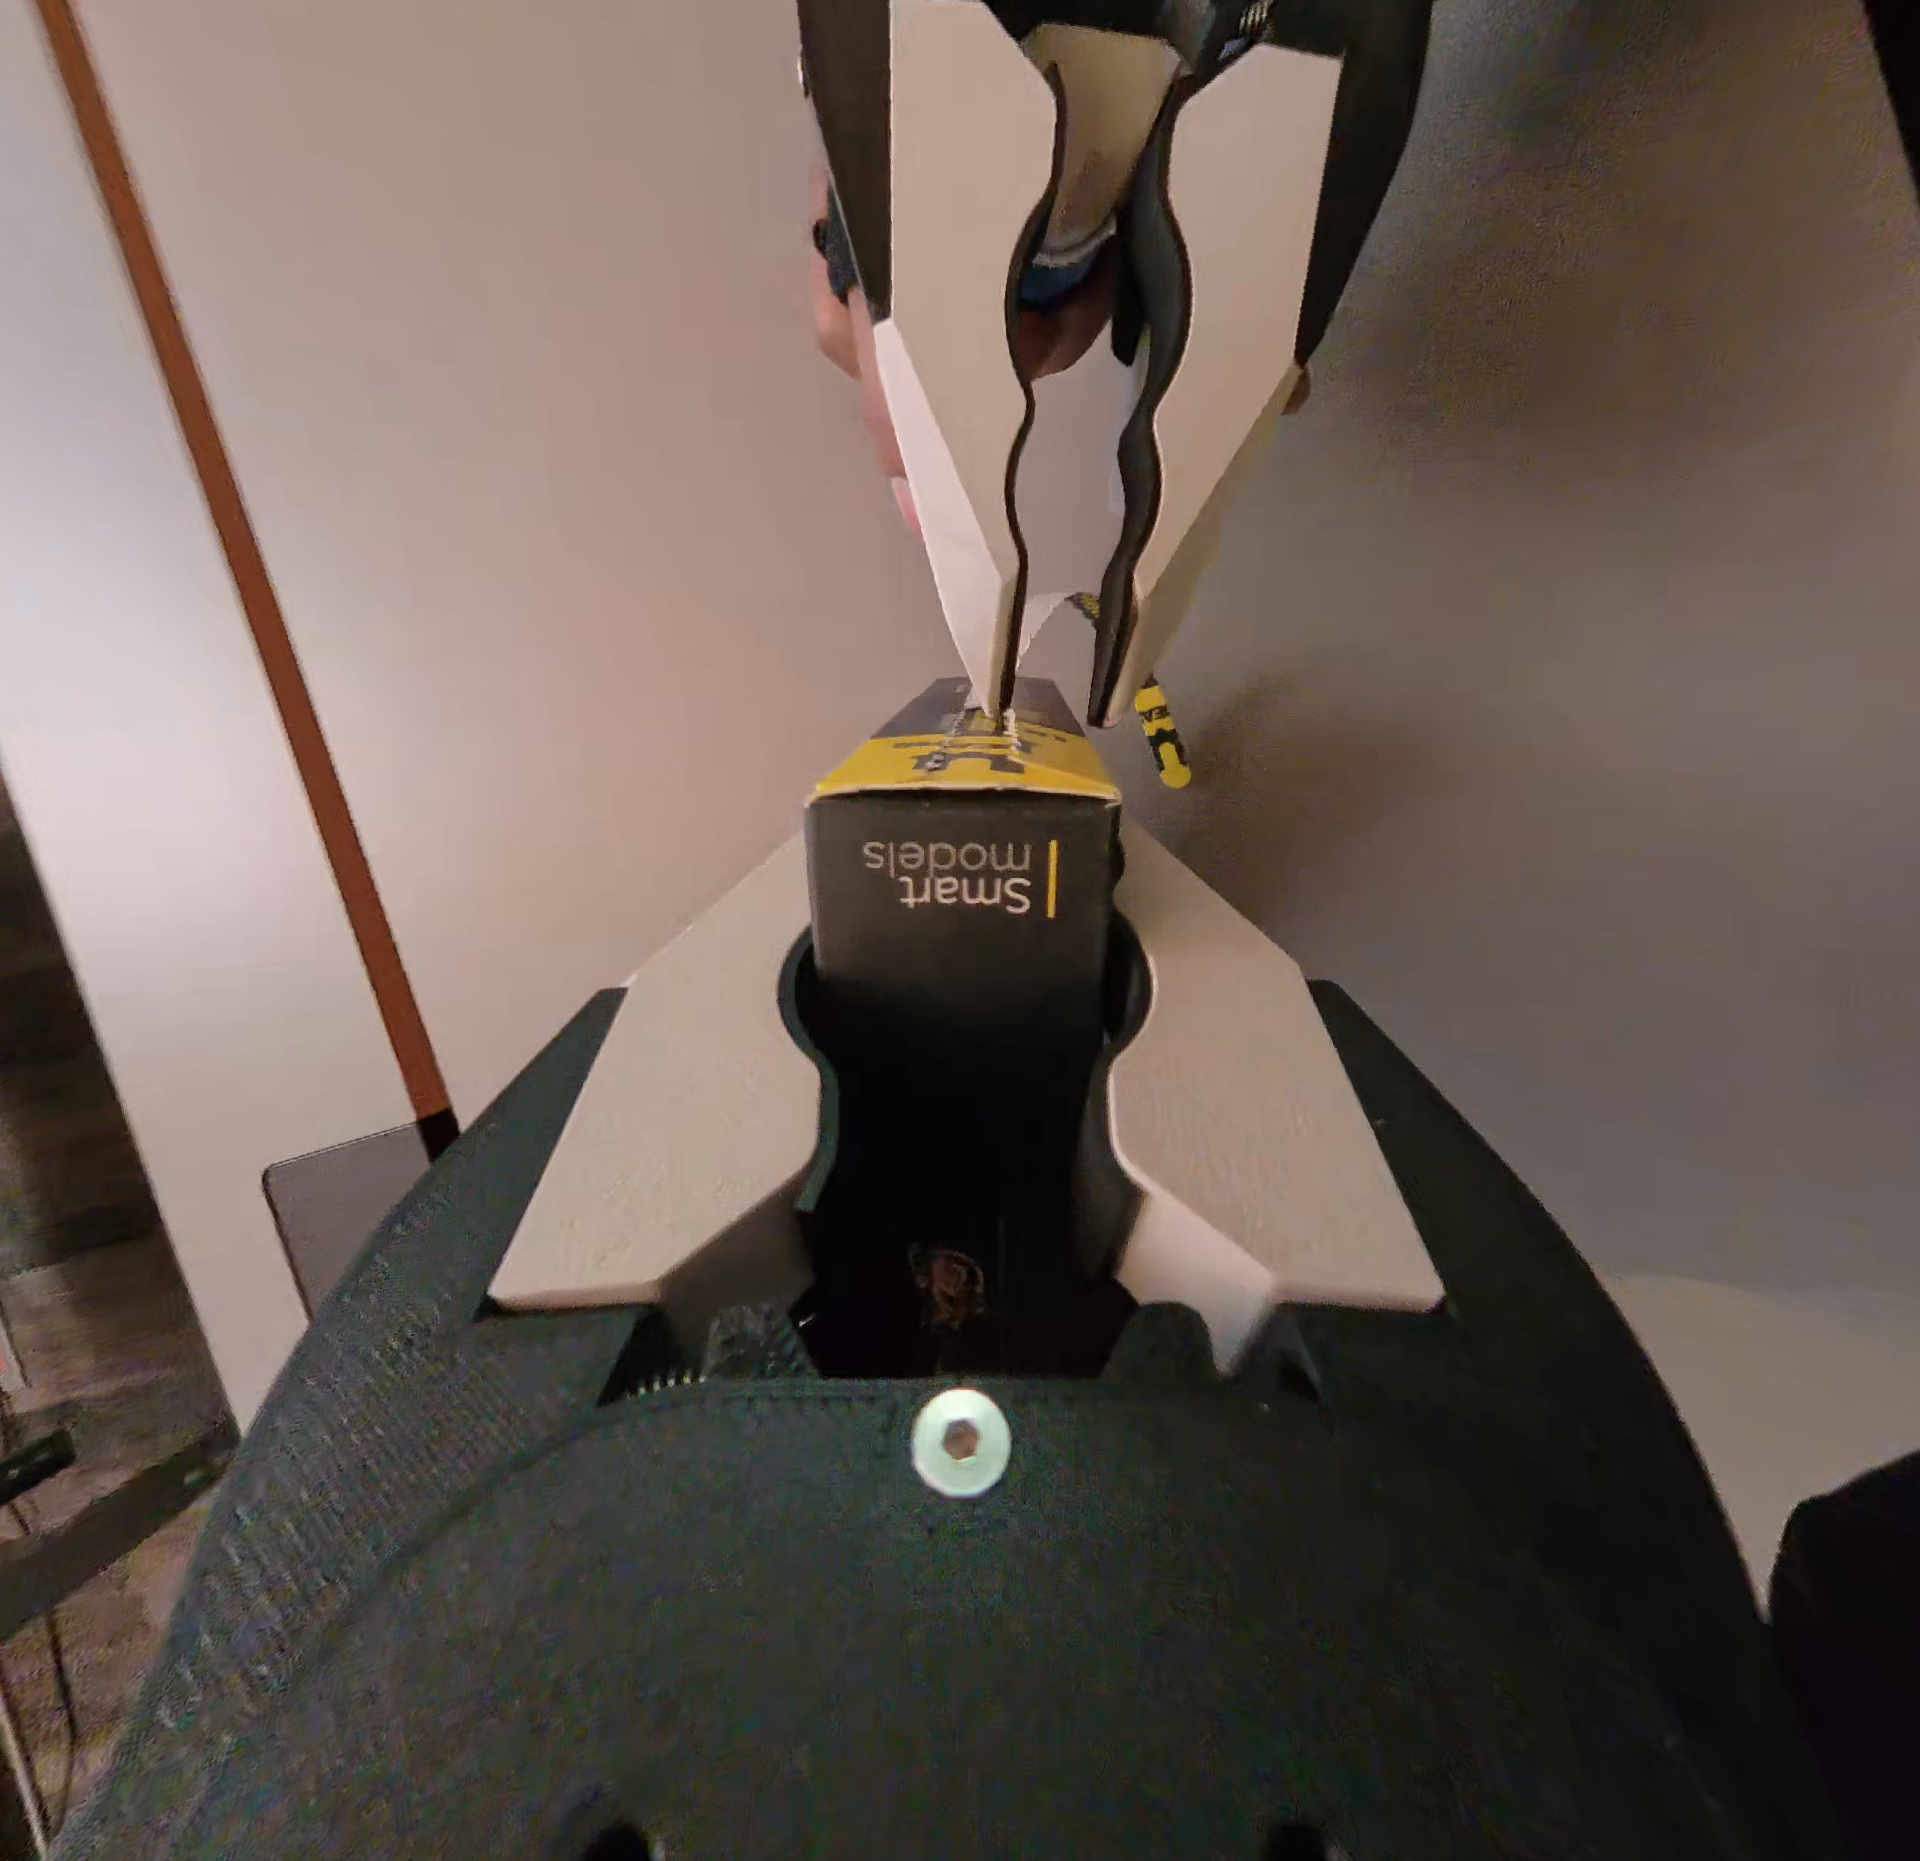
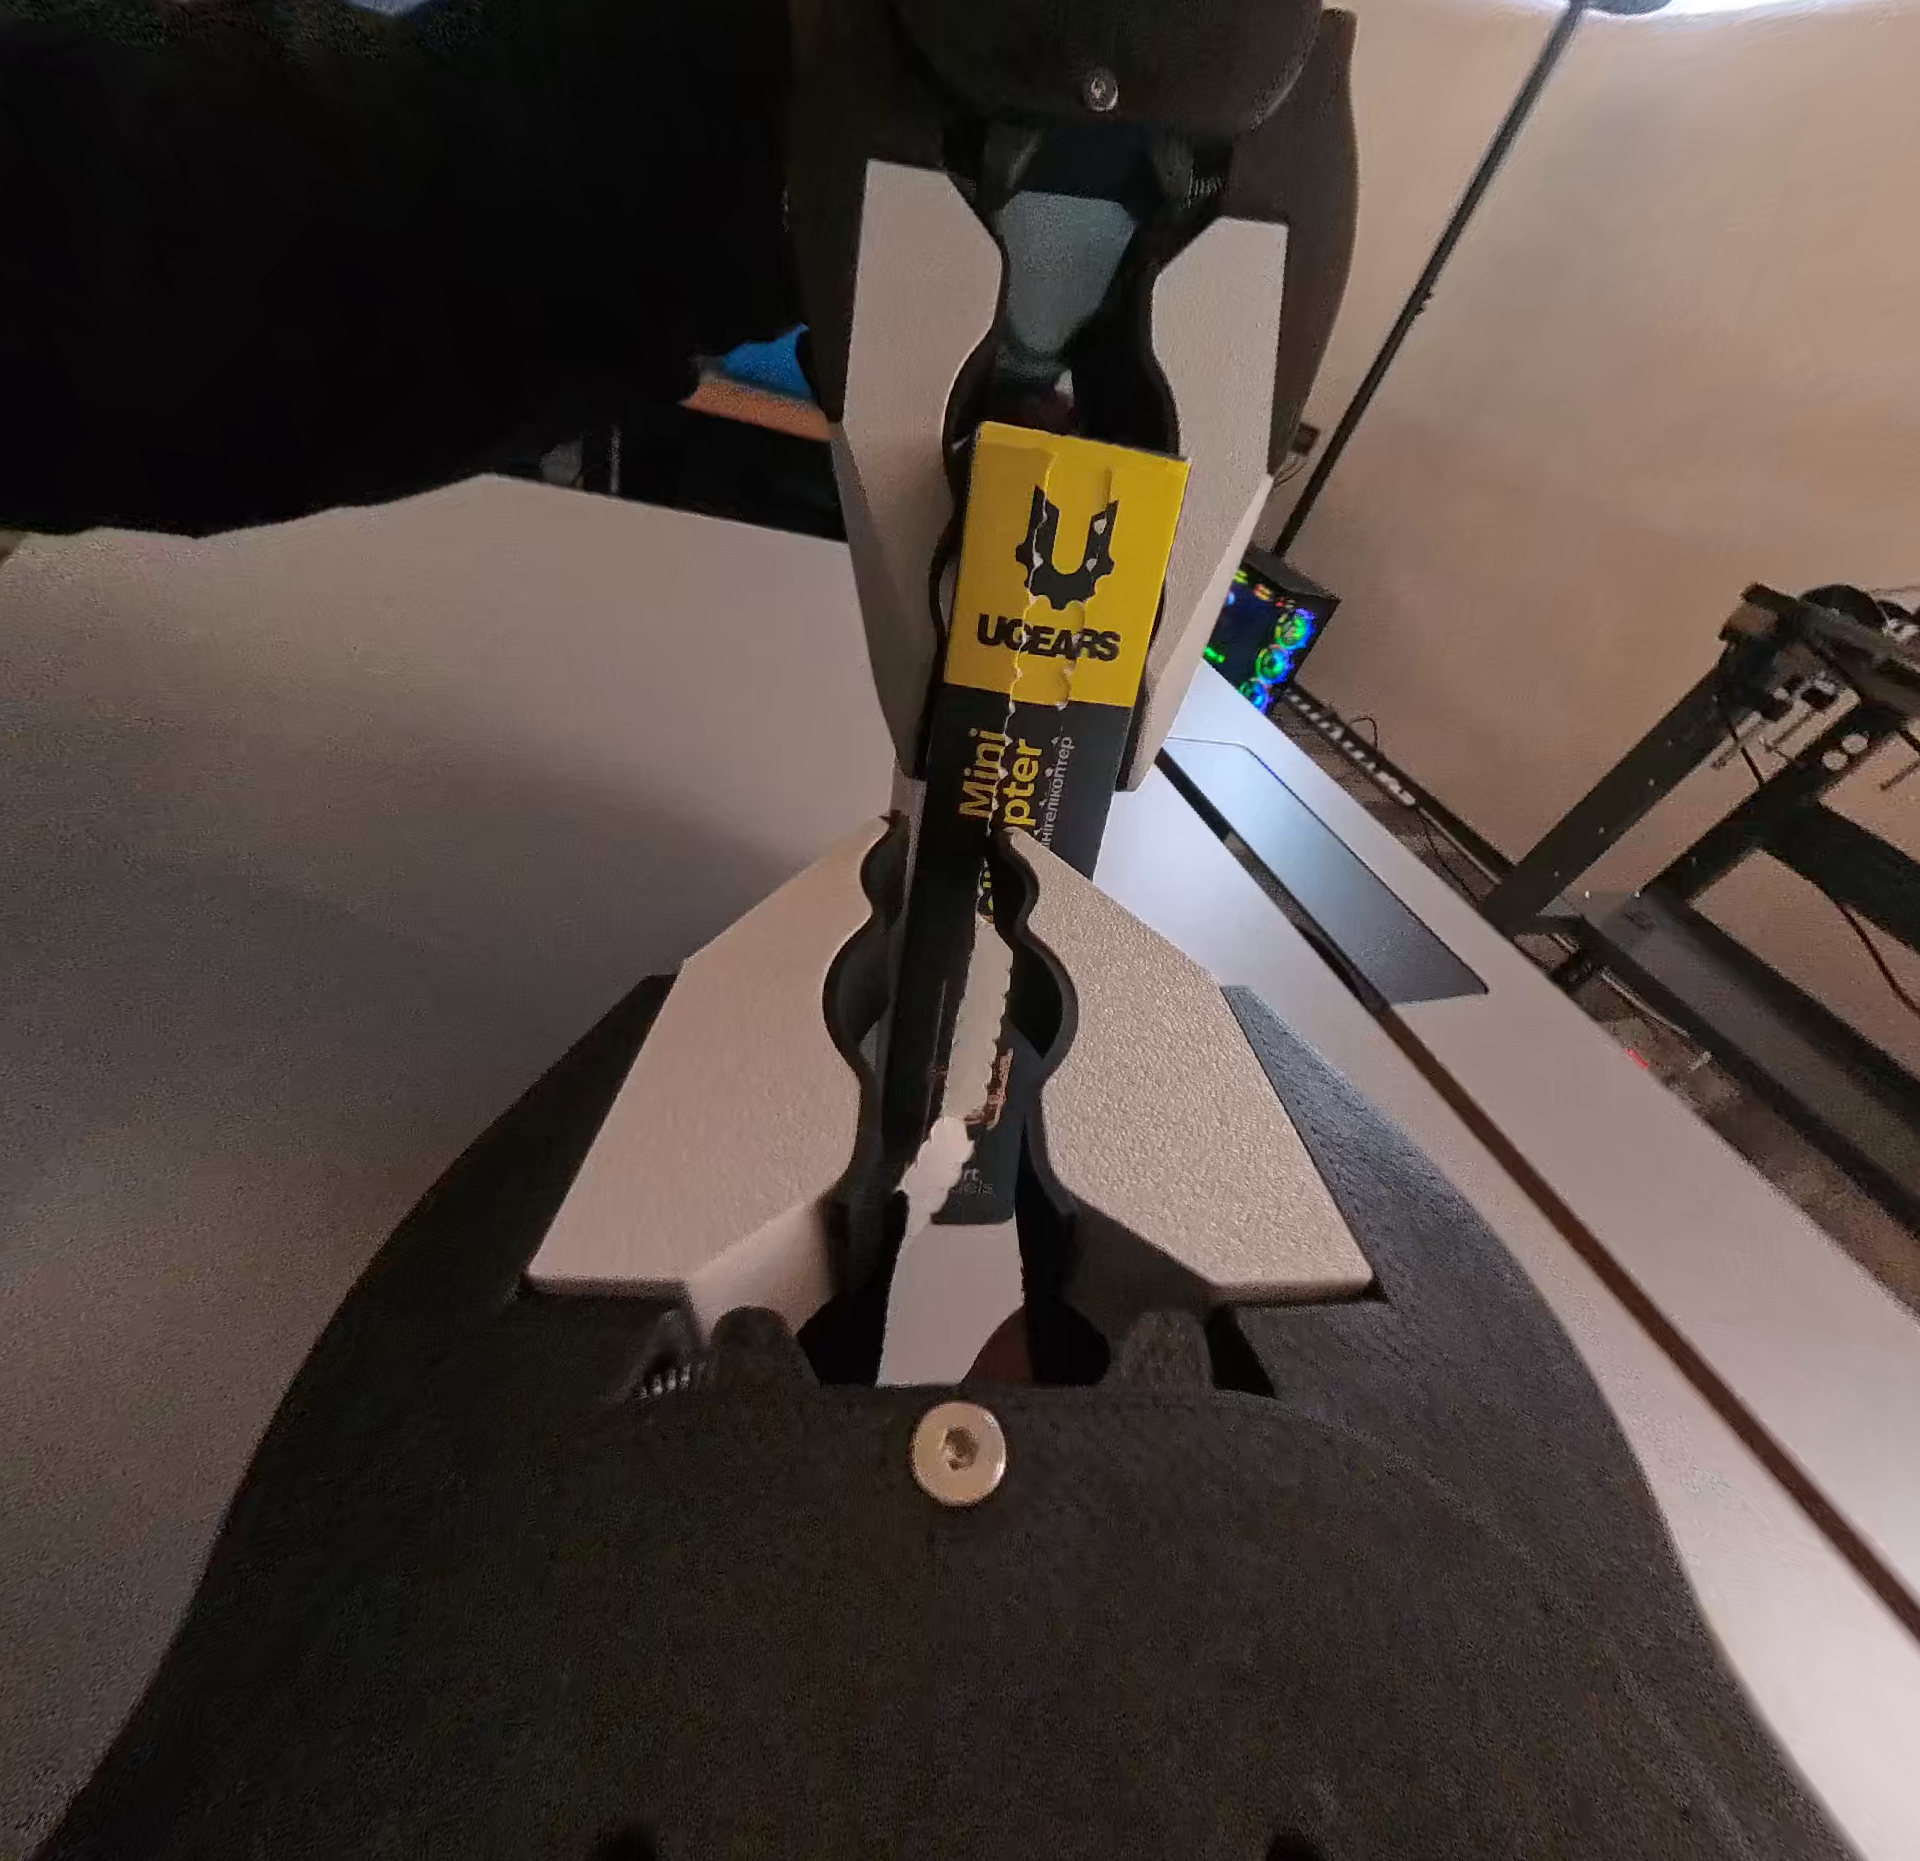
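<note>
A narrow black and yellow cardboard box [image 1: 956,897] is held upright between the fingers of my left gripper [image 1: 961,845], which is shut on its sides. In the right wrist view the same box [image 2: 1060,585] hangs from the left gripper [image 2: 1023,767] above. A perforated tear strip [image 2: 951,1146] is partly ripped off the box. It runs through the narrow gap of my right gripper [image 2: 948,840], whose jaws stand slightly apart. In the left wrist view the right gripper [image 1: 1049,715] has one fingertip on the box top. The strip [image 1: 1055,601] curls between its pads.
A white table [image 2: 416,772] lies below, with a dark inset panel [image 2: 1320,876]. A computer case with coloured lights [image 2: 1262,637], a floor lamp pole [image 2: 1455,253] and a black metal frame [image 2: 1766,720] stand to the right. A dark sleeve [image 2: 312,253] fills the upper left. Left and right tips are no more than a few centimetres apart.
</note>
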A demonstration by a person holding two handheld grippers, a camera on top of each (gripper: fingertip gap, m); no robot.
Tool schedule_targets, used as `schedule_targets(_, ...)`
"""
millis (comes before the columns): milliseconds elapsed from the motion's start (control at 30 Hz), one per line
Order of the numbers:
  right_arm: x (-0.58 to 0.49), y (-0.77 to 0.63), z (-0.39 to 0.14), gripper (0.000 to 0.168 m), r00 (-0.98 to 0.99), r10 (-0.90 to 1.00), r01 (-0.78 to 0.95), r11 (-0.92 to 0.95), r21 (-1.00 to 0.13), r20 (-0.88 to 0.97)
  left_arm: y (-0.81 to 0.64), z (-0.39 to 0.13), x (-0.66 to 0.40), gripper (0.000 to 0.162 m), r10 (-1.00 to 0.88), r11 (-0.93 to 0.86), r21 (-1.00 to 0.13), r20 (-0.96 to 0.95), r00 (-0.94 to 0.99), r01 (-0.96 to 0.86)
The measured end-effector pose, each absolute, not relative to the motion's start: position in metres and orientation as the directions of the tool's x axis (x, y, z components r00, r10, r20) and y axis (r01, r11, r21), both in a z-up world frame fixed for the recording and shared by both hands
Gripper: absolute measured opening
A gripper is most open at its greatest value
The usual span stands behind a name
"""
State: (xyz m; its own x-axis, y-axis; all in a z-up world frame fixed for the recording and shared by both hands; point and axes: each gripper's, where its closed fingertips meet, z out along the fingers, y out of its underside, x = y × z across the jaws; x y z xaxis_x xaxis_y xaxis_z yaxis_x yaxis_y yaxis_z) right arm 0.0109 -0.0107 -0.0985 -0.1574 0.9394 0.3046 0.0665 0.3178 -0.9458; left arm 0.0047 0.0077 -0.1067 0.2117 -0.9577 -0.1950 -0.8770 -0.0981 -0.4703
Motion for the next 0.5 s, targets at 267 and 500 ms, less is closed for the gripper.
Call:
schedule_targets(267, 0.027, 0.004, -0.14, 0.015, -0.094, 0.982, 0.028, 0.167, -0.986, 0.163, 0.021, -0.151, 0.022, 0.051, -0.976, -0.18, -0.229, -0.076, 0.202, -0.957)
schedule_targets(500, 0.027, 0.007, -0.138, 0.015, -0.11, 0.983, 0.003, 0.151, -0.989, 0.15, 0.043, -0.113, 0.015, 0.087, -0.893, -0.221, -0.375, -0.294, 0.341, -0.9)
